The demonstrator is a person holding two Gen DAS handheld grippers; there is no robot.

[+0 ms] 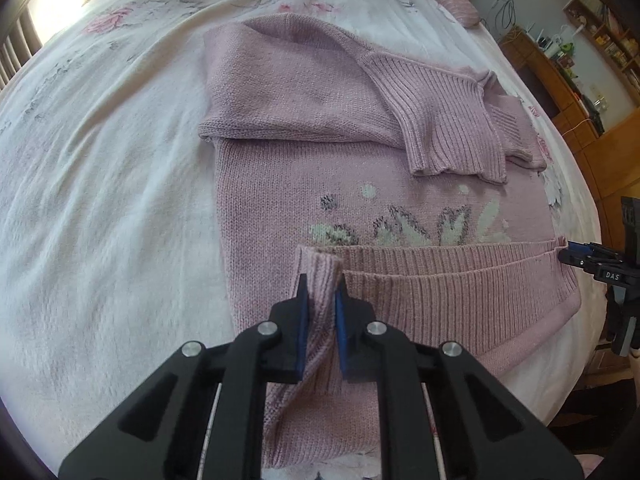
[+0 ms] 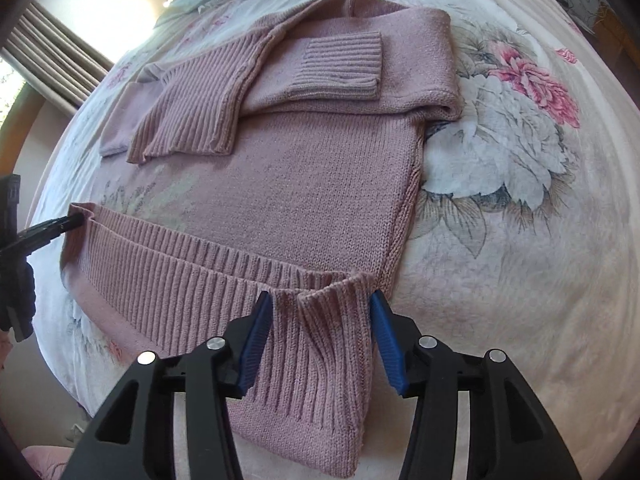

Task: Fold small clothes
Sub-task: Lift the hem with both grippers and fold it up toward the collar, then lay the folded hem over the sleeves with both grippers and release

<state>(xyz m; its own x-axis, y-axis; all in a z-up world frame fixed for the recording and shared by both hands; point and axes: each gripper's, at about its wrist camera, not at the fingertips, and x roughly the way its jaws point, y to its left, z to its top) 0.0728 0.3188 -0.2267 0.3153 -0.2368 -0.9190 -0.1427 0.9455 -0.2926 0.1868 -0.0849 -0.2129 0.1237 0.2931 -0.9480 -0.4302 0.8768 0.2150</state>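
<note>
Sweater (image 1: 320,160) lies flat on the bedspread (image 1: 100,200), sleeves folded in, left gripper (image 1: 322,300) clenched on one hem corner and right gripper (image 2: 320,320) around the other, apparently ready to fold the hem toward the sleeves.

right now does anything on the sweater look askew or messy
Yes. On the pink sweater, one ribbed cuff runs diagonally across the folded-in sleeves rather than square. The ribbed hem is bunched where the right gripper holds it.
</note>
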